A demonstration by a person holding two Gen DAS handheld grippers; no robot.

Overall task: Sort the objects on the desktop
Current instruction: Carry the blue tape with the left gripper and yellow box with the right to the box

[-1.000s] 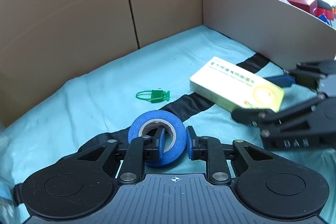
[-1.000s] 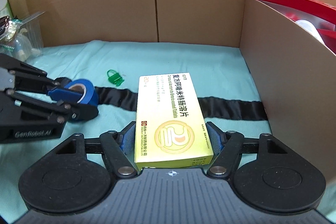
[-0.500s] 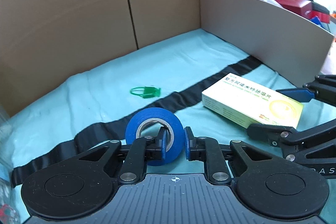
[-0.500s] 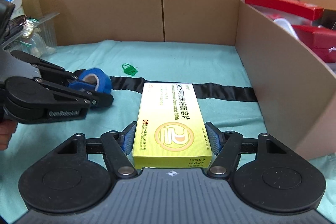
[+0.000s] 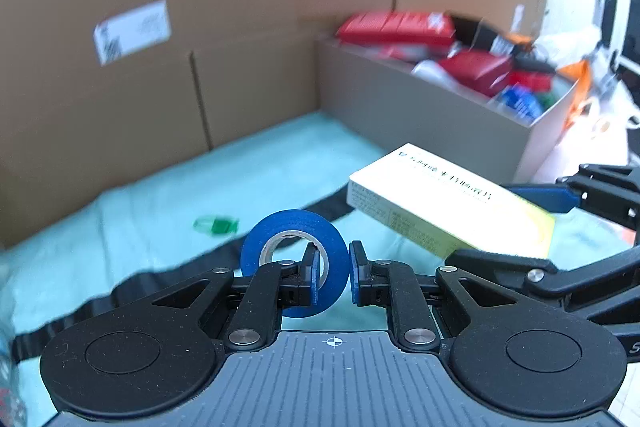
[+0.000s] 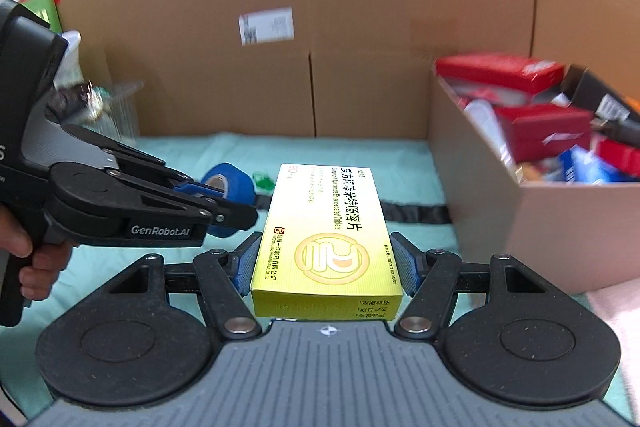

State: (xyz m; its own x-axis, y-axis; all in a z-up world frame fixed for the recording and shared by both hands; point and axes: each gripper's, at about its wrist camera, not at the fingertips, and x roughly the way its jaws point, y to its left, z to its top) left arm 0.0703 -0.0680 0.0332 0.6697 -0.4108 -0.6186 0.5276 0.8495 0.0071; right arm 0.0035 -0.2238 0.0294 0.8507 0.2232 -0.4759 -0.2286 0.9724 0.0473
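My left gripper (image 5: pixel 331 277) is shut on a blue tape roll (image 5: pixel 294 259), one finger through its core, and holds it above the teal cloth (image 5: pixel 160 211). The roll also shows in the right wrist view (image 6: pixel 228 183), with the left gripper (image 6: pixel 224 205) beside it. My right gripper (image 6: pixel 326 263) is shut on a yellow-green medicine box (image 6: pixel 326 227) and holds it level above the cloth. The box shows in the left wrist view (image 5: pixel 448 211), to the right of the tape. A small green tag (image 5: pixel 216 225) lies on the cloth.
A cardboard box (image 6: pixel 500 211) on the right holds several red and blue packs. Tall cardboard walls (image 5: pixel 120 99) close the back. A black strip (image 6: pixel 416 215) crosses the cloth. Clear plastic clutter (image 6: pixel 104 111) stands at the far left.
Both grippers have risen off the cloth with the tape roll and the medicine box. The inside of the cardboard box on the right has come into view.
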